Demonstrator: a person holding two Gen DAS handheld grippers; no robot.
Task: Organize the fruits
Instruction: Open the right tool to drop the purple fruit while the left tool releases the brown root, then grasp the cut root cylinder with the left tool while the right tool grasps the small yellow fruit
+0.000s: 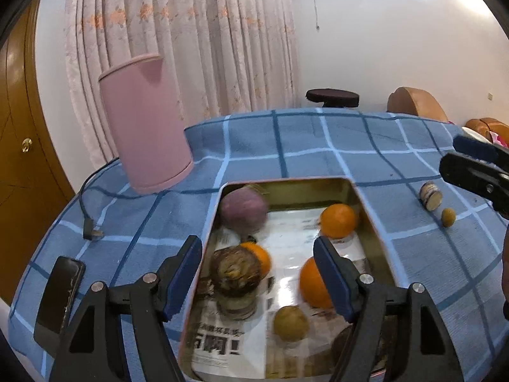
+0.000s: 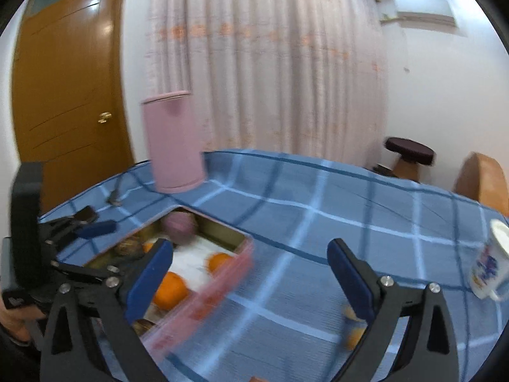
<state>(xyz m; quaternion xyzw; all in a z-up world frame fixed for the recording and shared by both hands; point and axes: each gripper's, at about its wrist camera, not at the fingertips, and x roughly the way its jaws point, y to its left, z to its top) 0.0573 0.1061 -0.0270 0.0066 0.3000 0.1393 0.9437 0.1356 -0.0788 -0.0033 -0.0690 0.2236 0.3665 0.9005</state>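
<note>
Both grippers, left and right, gape empty. Small fruit outside tin: light, round, likely rolls. Pinch across its middle.

1. A pink cylindrical bin stands on the blue checked cloth covering the counter.
2. A black phone lies near the cloth's left edge, a cable plug just beyond it.
3. A patterned mug sits at right.
4. Floral curtains hang behind, beside a wooden door.
</note>
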